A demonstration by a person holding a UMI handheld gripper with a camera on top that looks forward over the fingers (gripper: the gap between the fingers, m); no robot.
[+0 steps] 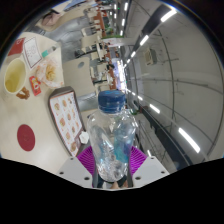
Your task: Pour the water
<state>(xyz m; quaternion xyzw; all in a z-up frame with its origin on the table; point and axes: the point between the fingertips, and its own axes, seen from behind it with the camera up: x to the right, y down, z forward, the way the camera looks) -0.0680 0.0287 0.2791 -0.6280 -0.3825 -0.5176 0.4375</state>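
Observation:
A clear plastic water bottle [110, 140] with a blue cap [110, 100] stands upright between my fingers, lifted well above the table. My gripper [109, 160] is shut on the bottle's lower body, with the purple pads [87, 157] pressed against both of its sides. Water shows inside the bottle. A pale bowl-like cup [14, 77] sits on the table far off to the left, well beyond the fingers.
A table [30, 115] lies tilted to the left, bearing a printed menu card [66, 112], a pink coaster [25, 136] and small packets [45, 55]. A long hall with ceiling light strips [150, 75] stretches behind the bottle.

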